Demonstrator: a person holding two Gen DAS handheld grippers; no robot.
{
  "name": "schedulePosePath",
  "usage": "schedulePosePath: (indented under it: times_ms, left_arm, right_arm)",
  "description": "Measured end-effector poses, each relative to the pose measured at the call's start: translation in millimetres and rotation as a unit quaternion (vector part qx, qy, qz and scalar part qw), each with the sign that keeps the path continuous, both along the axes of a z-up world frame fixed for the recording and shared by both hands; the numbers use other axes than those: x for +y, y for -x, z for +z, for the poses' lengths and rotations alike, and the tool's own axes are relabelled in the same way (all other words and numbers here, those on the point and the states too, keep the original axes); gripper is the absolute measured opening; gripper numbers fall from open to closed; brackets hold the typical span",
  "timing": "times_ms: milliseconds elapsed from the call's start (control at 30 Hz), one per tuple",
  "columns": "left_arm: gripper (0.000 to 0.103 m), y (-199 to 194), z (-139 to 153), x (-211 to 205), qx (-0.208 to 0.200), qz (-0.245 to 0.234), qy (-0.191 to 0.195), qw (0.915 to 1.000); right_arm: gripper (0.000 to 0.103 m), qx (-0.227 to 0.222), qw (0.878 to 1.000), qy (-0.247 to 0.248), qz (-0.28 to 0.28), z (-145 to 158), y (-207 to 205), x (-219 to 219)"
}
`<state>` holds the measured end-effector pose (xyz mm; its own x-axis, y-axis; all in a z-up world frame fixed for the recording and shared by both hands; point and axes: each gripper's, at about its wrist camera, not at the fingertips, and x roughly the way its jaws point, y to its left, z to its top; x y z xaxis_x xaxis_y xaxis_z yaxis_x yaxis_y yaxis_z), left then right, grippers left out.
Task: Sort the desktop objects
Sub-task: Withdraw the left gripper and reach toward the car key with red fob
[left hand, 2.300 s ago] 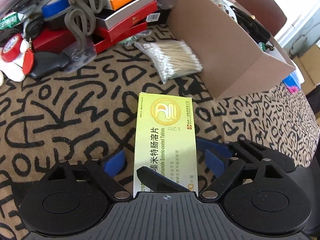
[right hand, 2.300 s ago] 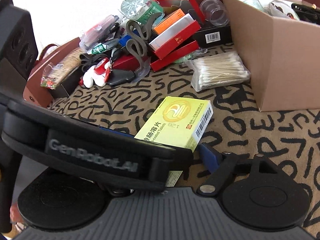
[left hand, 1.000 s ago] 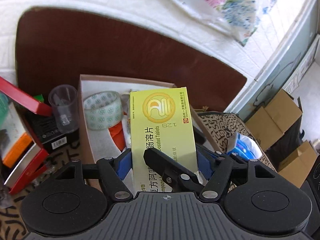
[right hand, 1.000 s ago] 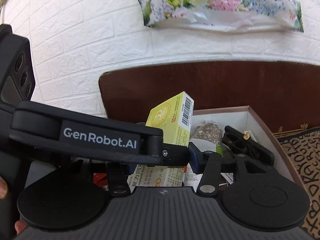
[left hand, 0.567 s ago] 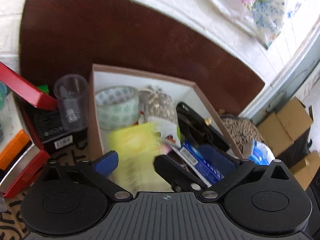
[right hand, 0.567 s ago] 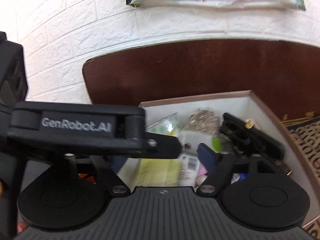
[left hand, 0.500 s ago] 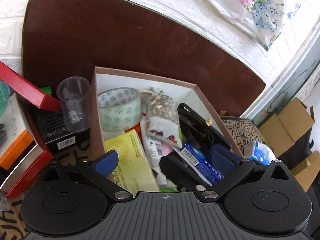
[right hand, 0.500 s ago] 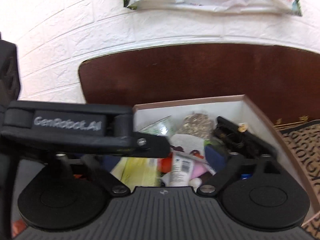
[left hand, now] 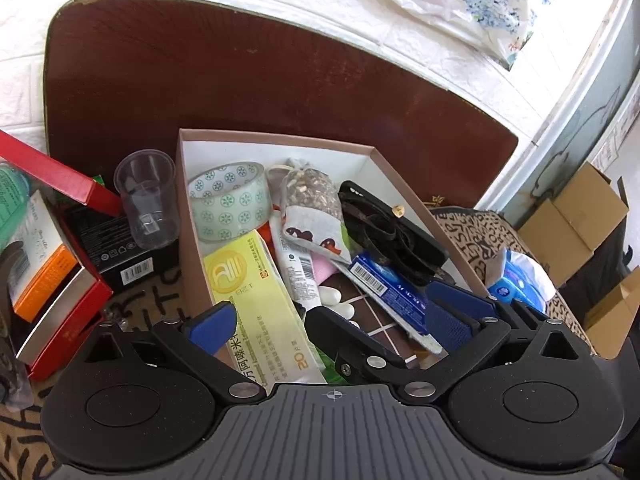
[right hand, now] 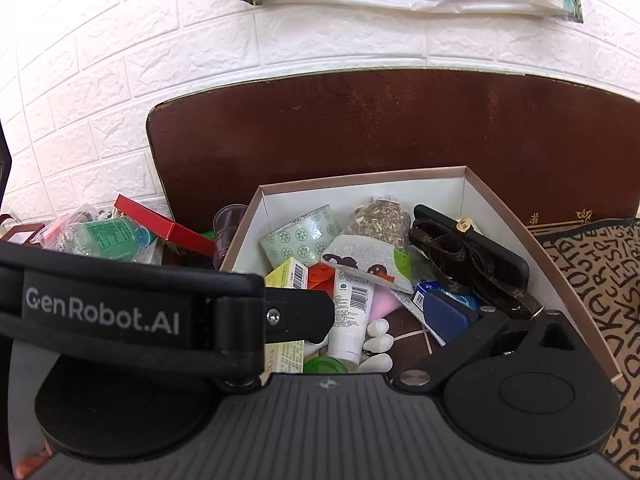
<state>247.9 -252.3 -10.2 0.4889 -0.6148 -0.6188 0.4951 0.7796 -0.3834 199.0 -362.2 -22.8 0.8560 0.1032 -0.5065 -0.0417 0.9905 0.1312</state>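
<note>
1. With its jaws spread wide and empty, the left gripper (left hand: 328,320) hangs over the cardboard box (left hand: 188,216); the yellow tablet carton (left hand: 256,300) lies inside, against the left wall, beside the tape roll (left hand: 228,200).
2. The right gripper (right hand: 376,312) hovers over the same box; only one blue pad (right hand: 446,316) shows, so I cannot tell its state.
3. This drop looks done. Next, I'd guess, swing left toward the clutter: clear plastic cup (left hand: 146,196), red boxes (left hand: 64,312).
</note>
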Motion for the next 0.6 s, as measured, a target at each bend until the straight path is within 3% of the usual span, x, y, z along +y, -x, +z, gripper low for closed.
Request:
schedulePosePath:
  times_ms: [300, 600]
  left_arm:
    - [0.103, 26, 16, 23, -0.014, 0.011, 0.018, 0.9997]
    - [0.103, 86, 21, 80, -0.045, 0.035, 0.04, 0.9976]
  right_arm:
    - [0.103, -0.016, 1.0, 0.014, 0.005, 19, 24, 16]
    - [0.103, -0.044, 0.998, 0.016, 0.046, 26, 71, 57]
